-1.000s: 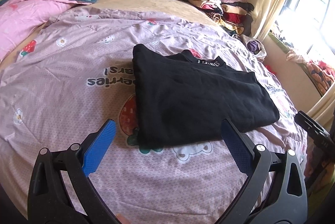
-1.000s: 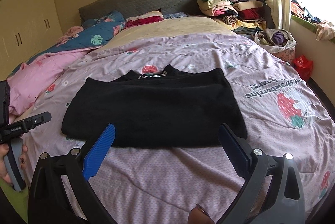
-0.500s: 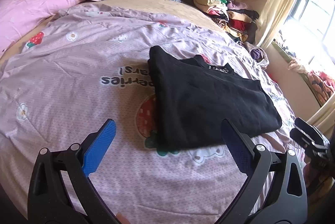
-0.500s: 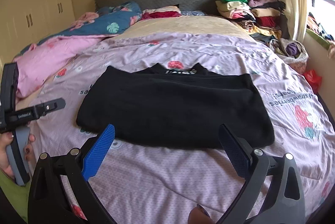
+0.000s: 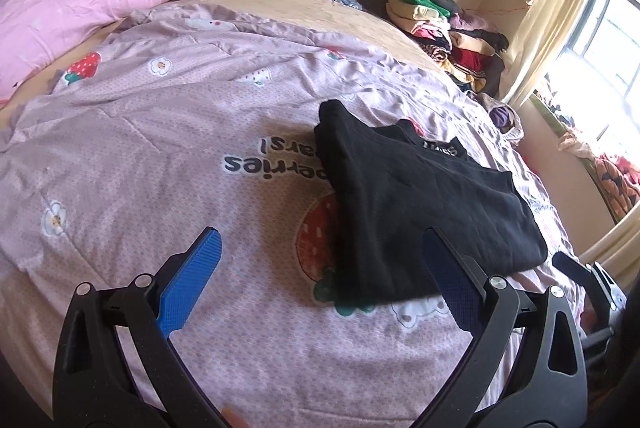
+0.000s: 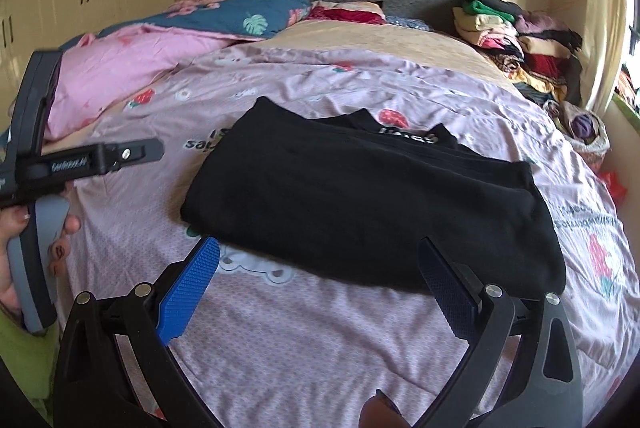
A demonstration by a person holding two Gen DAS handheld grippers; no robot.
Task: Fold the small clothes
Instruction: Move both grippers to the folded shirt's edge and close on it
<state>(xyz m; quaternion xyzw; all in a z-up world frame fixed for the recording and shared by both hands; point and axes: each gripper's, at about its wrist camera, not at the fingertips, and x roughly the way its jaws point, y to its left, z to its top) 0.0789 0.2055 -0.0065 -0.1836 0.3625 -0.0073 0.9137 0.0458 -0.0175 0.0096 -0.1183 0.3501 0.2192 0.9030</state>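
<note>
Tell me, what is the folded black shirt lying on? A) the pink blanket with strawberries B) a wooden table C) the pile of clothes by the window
A: the black shirt lies flat on the pink strawberry blanket, well apart from the clothes pile by the headboard.

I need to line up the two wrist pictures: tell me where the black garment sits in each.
Left wrist: black garment lies right of centre on the pink quilt.
Right wrist: black garment lies centre, spreading rightward.
Shared landmark: stacked clothes pile beside the headboard.
</note>
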